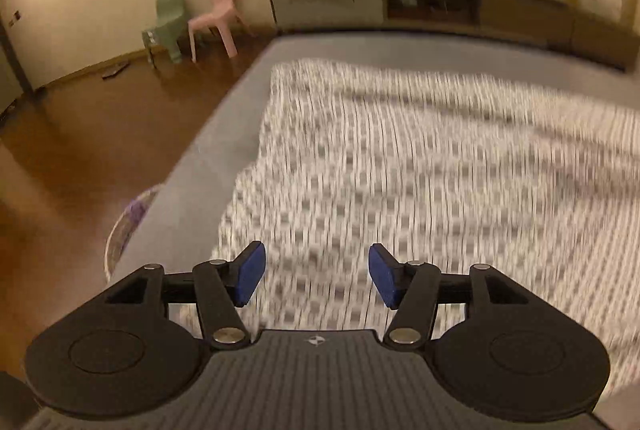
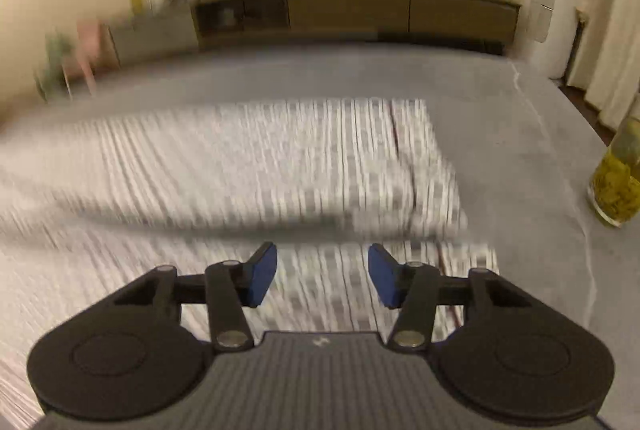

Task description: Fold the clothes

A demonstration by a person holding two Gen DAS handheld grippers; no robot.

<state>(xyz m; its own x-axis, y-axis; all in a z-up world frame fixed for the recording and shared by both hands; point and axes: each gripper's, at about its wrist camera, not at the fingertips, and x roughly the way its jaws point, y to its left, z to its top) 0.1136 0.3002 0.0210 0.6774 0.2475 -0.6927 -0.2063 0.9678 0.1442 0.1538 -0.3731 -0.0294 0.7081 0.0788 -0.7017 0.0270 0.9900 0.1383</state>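
A grey-and-white checked garment [image 1: 420,166] lies spread on the grey table [image 1: 224,134], blurred by motion. My left gripper [image 1: 317,276] is open and empty, above the garment's near left part. In the right wrist view the same garment [image 2: 248,158] shows a folded-over layer ending at a right edge. My right gripper [image 2: 322,277] is open and empty, above the garment's near right part. Neither gripper holds cloth.
A glass jar with yellow-green contents [image 2: 618,174] stands on the table's right side. A low sideboard [image 1: 440,6] runs along the far wall. A pink chair [image 1: 216,14] and a green chair [image 1: 168,22] stand on the wood floor to the left. A clear bag [image 1: 128,222] hangs by the table's left edge.
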